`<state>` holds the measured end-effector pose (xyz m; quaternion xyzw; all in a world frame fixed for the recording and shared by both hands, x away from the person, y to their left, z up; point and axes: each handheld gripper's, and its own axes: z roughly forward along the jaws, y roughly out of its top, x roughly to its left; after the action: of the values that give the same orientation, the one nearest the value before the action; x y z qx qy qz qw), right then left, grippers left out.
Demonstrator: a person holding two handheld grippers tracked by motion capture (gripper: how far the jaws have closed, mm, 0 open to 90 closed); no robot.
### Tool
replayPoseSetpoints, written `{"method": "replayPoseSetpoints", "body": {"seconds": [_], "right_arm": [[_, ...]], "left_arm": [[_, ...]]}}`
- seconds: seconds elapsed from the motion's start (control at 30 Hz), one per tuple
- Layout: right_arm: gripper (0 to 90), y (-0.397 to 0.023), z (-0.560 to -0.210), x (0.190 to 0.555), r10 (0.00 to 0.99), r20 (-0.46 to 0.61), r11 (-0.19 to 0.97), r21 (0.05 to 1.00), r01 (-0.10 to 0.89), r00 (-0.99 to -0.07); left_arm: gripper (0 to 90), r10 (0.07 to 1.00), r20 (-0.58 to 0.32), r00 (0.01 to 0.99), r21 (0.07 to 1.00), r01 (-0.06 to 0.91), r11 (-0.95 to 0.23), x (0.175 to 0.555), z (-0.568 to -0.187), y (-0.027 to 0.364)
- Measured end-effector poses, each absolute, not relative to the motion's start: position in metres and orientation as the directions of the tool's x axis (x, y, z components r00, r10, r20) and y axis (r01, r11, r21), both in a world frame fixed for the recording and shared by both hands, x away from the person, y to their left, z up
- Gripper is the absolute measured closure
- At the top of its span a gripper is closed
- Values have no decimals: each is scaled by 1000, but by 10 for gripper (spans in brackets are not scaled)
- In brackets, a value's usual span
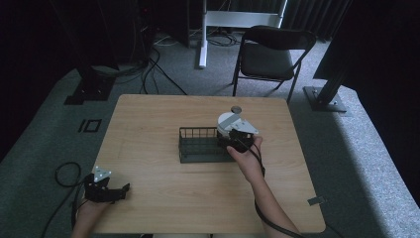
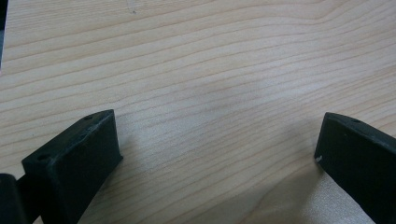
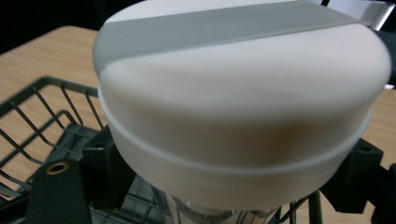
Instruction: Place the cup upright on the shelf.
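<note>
Right tongs [image 1: 236,138] clamp an upright white-lidded jar [image 1: 229,124], lid up, over the wire basket [image 1: 198,147]; left tongs [image 1: 119,192] gape wide.

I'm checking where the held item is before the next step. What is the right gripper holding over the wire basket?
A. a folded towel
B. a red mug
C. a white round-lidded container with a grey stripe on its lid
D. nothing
C: in the right gripper view the right gripper clamps the white container, grey stripe across its lid, above the dark wire basket.
</note>
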<state>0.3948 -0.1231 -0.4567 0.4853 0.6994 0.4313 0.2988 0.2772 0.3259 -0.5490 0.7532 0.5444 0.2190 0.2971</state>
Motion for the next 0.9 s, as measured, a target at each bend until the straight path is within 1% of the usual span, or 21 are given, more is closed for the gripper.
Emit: {"method": "replayPoseSetpoints", "body": {"seconds": [0.33,0.53,0.57,0.9], "right_arm": [[184,-121,-468,398,940,1,167,868,467,-340],[183,-120,-469,398,940,2,170,864,475,-342],[183,-120,-470,398,942,-10,181,859,479,-336],[181,-121,-474,395,946,-1,158,874,459,-323]], "left_arm": [[2,950,7,312,686,690,-231,277,-549,326],[1,950,7,311,686,690,-231,277,-549,326],[2,950,6,311,686,690,-231,277,-549,326],[1,950,7,312,686,690,-231,277,-549,326]]}}
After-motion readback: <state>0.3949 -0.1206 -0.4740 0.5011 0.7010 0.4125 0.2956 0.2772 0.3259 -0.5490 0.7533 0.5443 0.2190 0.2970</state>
